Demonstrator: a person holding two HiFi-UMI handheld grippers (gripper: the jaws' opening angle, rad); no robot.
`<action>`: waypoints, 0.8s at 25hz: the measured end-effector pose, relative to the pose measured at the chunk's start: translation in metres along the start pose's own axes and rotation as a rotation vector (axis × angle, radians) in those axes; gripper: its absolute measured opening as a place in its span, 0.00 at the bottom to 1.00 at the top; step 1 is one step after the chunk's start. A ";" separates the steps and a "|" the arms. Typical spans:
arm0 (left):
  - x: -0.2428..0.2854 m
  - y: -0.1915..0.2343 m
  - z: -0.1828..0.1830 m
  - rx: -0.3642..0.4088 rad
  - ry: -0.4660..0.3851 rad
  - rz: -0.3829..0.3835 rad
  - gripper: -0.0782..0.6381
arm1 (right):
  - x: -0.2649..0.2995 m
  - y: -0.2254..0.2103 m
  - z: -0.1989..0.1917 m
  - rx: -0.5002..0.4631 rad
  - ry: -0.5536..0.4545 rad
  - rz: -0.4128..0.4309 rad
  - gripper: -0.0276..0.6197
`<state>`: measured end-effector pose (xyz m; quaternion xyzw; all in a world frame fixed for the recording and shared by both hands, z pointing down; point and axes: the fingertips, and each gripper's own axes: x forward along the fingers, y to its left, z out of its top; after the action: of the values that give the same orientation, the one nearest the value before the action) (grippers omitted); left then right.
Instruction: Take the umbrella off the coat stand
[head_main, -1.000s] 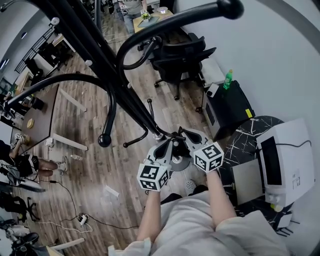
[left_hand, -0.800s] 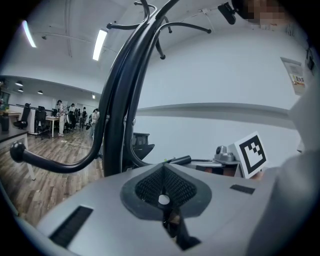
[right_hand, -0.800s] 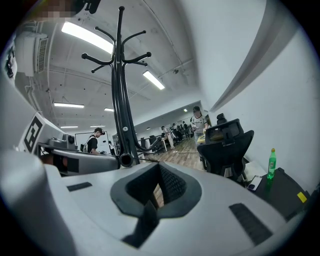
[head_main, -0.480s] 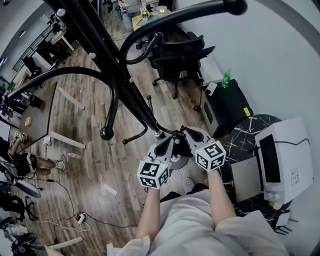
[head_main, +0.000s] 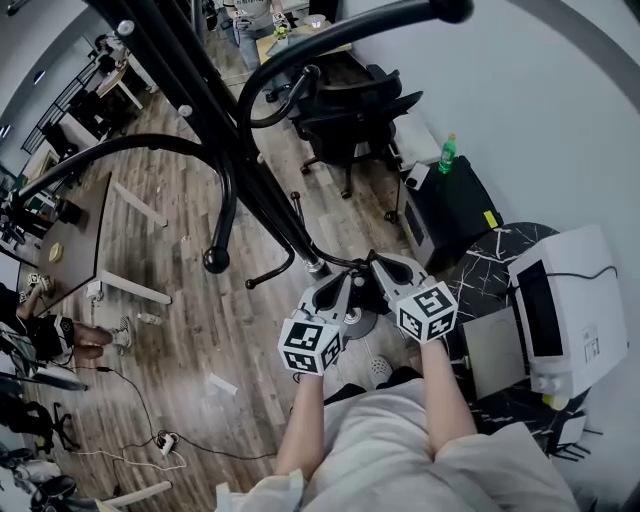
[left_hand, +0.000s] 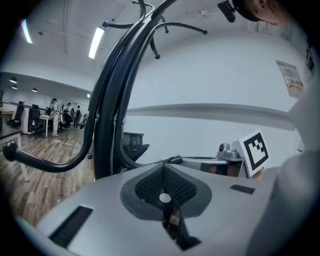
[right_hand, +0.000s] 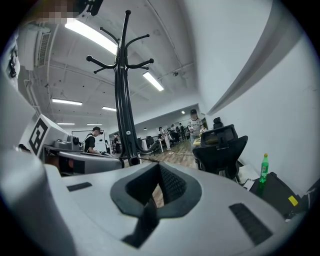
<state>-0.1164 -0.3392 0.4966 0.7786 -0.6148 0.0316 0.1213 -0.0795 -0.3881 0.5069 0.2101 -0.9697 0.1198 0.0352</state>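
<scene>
A black coat stand (head_main: 255, 175) rises in front of me, its curved hooks (head_main: 215, 262) sweeping close under the head camera. Its pole (left_hand: 107, 125) looks like two dark lengths side by side. I cannot make out an umbrella for certain in any view. My left gripper (head_main: 338, 285) and right gripper (head_main: 375, 265) are held side by side low near the stand's foot. Both are shut with nothing between their jaws. The left gripper view shows its jaws (left_hand: 162, 167) closed just right of the pole. In the right gripper view the whole stand (right_hand: 122, 85) is left of centre, beyond the closed jaws (right_hand: 159, 167).
A black office chair (head_main: 355, 110) stands behind the stand. To the right are a black cabinet (head_main: 455, 215) with a green bottle (head_main: 447, 155) and a white appliance (head_main: 565, 300). A desk (head_main: 80, 230) sits at left, with cables and a power strip (head_main: 160, 438) on the wooden floor.
Only the head camera's view has drifted a little. Both grippers stay shut in about the same place near the stand's foot.
</scene>
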 end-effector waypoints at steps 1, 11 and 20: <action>0.000 -0.002 0.000 0.000 -0.001 -0.005 0.14 | -0.002 0.000 0.001 0.001 -0.005 -0.004 0.05; -0.006 -0.016 0.001 0.007 -0.008 -0.054 0.14 | -0.018 0.005 0.007 0.007 -0.031 -0.032 0.05; -0.024 -0.022 -0.008 -0.007 -0.002 -0.072 0.14 | -0.035 0.025 0.000 -0.002 -0.021 -0.064 0.05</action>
<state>-0.1004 -0.3098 0.4962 0.7998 -0.5867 0.0245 0.1245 -0.0585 -0.3518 0.4973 0.2421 -0.9629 0.1154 0.0289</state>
